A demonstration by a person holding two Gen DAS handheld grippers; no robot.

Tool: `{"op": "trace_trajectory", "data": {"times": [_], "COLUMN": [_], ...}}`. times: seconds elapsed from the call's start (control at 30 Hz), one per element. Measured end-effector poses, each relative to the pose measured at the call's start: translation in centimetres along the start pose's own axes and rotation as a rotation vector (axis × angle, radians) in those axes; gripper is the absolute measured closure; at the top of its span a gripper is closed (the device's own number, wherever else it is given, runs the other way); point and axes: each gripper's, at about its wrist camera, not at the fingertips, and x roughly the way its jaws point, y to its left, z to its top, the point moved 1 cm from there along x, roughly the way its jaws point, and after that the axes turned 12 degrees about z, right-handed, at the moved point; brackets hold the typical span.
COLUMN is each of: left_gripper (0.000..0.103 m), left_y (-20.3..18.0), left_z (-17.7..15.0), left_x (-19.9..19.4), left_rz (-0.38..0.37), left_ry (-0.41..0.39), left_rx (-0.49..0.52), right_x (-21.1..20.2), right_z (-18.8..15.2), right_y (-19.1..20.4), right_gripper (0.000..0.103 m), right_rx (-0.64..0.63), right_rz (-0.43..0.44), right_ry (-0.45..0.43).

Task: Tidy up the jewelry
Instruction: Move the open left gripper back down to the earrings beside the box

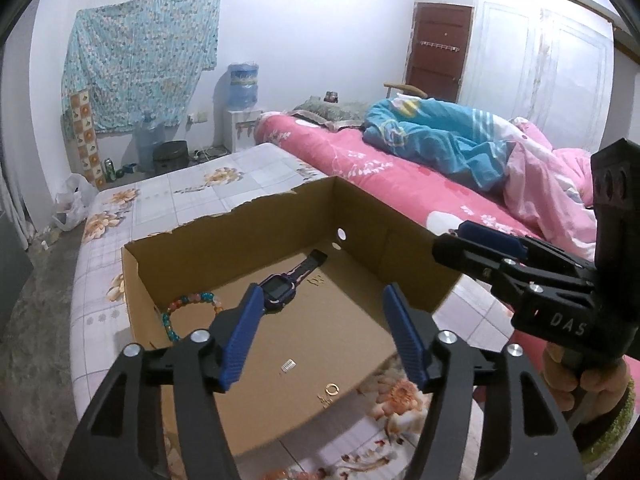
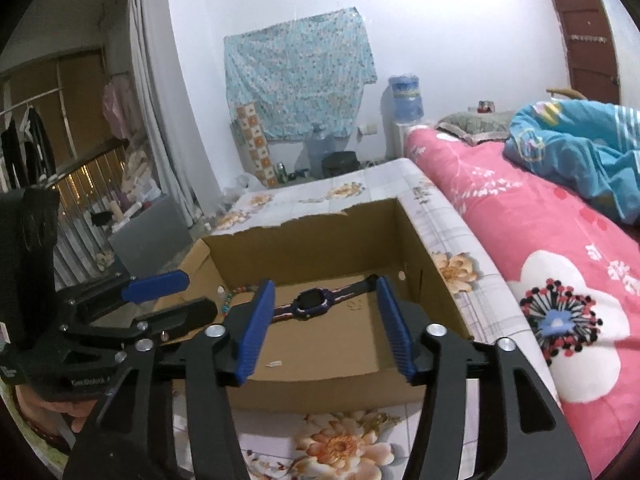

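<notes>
I have both grippers hanging over the near side of an open cardboard box (image 1: 168, 276) that sits on a floral-patterned mattress (image 1: 172, 196), with a pink bedspread (image 2: 520, 216) just beside it on the right. My left gripper (image 1: 322, 334) has its blue pads spread apart with nothing between them; through the gap I see only the box floor, so it is released and empty. My right gripper (image 2: 326, 328) is likewise spread, its blue pads clear of everything, and in its own camera they merely frame the watch lying further in. The purple smartwatch (image 1: 280, 290) lies flat on the box floor toward the far wall, its strap stretched out on both sides of the dark square face, touching neither tool. A bracelet of coloured beads (image 1: 176, 316) rests in the box's left corner, partly hidden behind my left pad. Nearer to me on the cardboard lies a small pale clip-like piece (image 1: 288, 365), too small for me to tell what it is, and close to the box's near edge a little gold ring (image 1: 331, 389) with a tiny gold item beside it. From the left camera I also see the right gripper from the side, a hand (image 1: 592, 380) wrapped around its handle at the lower right. The box's far rim is torn and ragged.
</notes>
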Motion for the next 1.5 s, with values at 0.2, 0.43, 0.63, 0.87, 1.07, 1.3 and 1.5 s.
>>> {"op": "trace_trajectory", "data": {"times": [0.2, 0.43, 0.63, 0.87, 1.07, 1.3, 1.5], "left_gripper": [0.027, 0.018, 0.012, 0.009, 0.009, 0.009, 0.009], "left_y": [-0.3, -0.7, -1.5, -2.7, -3.6, -4.9, -5.8], "left_z": [-0.9, -1.9, -2.6, -3.2, -4.0, -6.3, -7.8], "left_x": [-2.0, -3.7, -4.9, -5.5, -5.0, -2.4, 0.3], "left_rz": [-0.012, -0.026, -0.036, -0.062, -0.085, -0.088, -0.072], "left_ry": [-0.014, -0.009, -0.015, -0.017, -0.001, 0.065, 0.118], "left_rx": [0.005, -0.010, 0.001, 0.020, 0.033, 0.073, 0.128], "right_x": [-1.8, -3.5, -5.0, -6.2, -8.0, -7.9, -5.7], "right_z": [-0.1, -0.6, -0.9, -1.6, -2.8, -5.6, -8.0], "right_y": [0.3, 0.5, 0.7, 0.0, -2.7, -6.8, -8.3], "right_gripper": [0.033, 0.026, 0.023, 0.020, 0.020, 0.020, 0.037], "right_rx": [0.020, 0.038, 0.046, 0.063, 0.105, 0.194, 0.263], "right_rz": [0.017, 0.025, 0.023, 0.012, -0.048, -0.092, -0.068], "right_ry": [-0.029, -0.052, -0.076, -0.090, -0.094, -0.013, 0.091]}}
